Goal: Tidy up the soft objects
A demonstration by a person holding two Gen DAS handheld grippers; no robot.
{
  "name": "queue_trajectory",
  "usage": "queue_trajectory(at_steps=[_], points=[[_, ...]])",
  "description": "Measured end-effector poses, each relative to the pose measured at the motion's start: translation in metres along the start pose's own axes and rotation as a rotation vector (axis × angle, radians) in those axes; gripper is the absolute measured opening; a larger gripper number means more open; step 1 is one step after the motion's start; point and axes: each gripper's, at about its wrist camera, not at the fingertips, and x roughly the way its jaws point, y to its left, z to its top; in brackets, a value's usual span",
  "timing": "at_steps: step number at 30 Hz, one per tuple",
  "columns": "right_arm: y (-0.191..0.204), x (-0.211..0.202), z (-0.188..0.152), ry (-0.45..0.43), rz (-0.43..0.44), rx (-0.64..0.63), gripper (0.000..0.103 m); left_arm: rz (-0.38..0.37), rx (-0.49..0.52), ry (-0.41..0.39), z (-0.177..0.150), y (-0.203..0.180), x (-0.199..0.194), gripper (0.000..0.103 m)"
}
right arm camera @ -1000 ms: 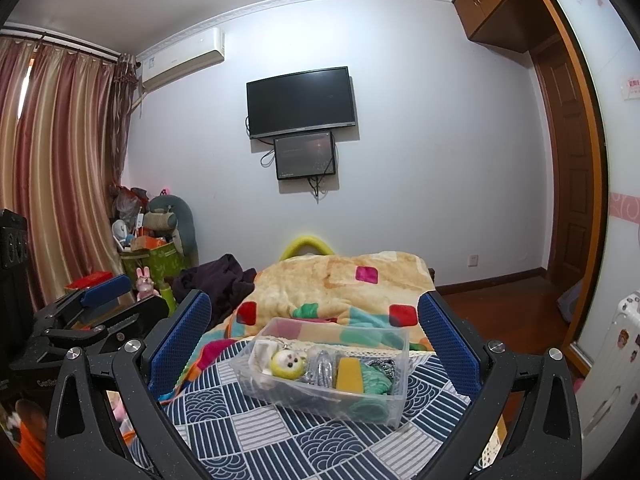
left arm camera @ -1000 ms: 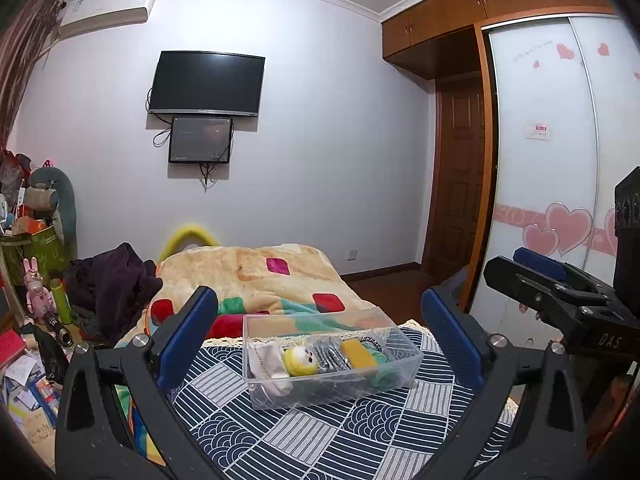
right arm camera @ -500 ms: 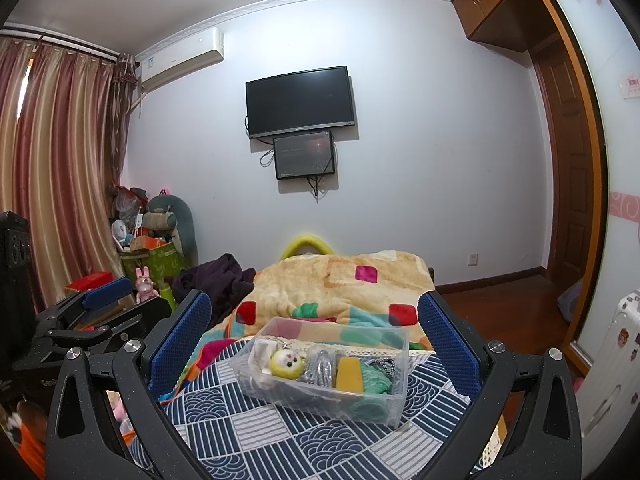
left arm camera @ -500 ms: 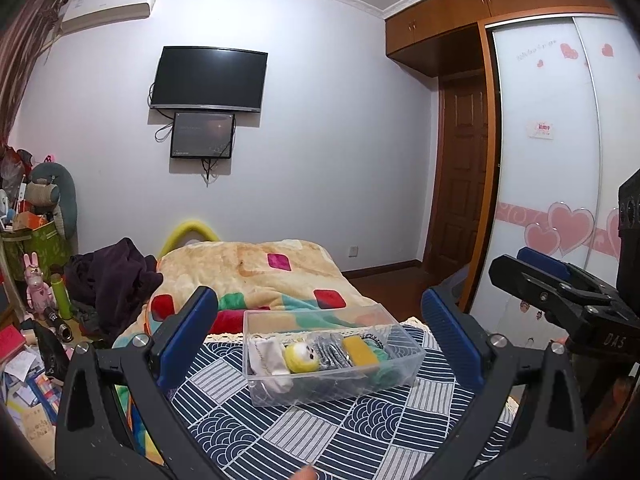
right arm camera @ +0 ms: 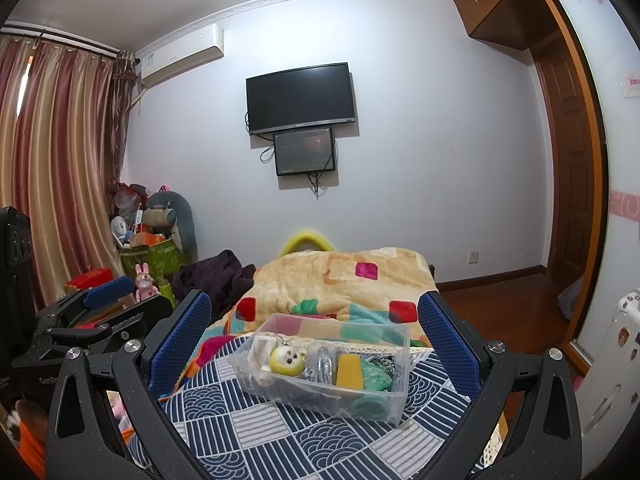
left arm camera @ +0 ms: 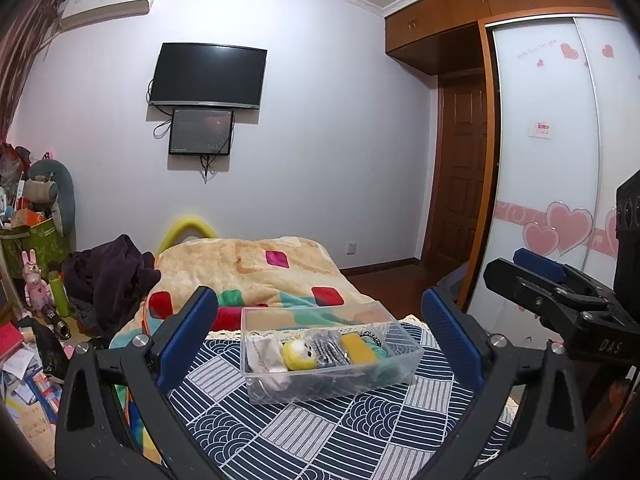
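A clear plastic box (left arm camera: 332, 380) (right arm camera: 394, 342) stands on a blue-and-white patterned cloth (left arm camera: 320, 436) (right arm camera: 304, 436). It holds a yellow plush toy (left arm camera: 298, 354) (right arm camera: 286, 360), a white item, a grey striped item, a yellow block (left arm camera: 358, 348) (right arm camera: 349, 374) and green soft things (right arm camera: 374, 376). My left gripper (left arm camera: 320, 332) is open and empty, held back from the box. My right gripper (right arm camera: 314, 332) is open and empty, also held back from the box. Each gripper shows at the edge of the other's view.
A beige blanket with coloured squares (left arm camera: 256, 268) (right arm camera: 352, 280) lies behind the box. Dark clothes (left arm camera: 108, 276) and clutter with a pink rabbit toy (left arm camera: 34, 284) sit at the left. A wardrobe with hearts (left arm camera: 560, 220) and a wooden door (left arm camera: 460, 200) are on the right.
Both views have shifted only slightly. The box and its contents have not moved, and both grippers stay open.
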Motion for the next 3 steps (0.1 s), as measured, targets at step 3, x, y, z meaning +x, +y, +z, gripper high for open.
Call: queue_trajectory(at_steps=[3], points=[[0.0001, 0.0012, -0.0008, 0.003, 0.0, 0.0, 0.103, -0.001, 0.002, 0.0, -0.0009, -0.0013, -0.0005, 0.103]])
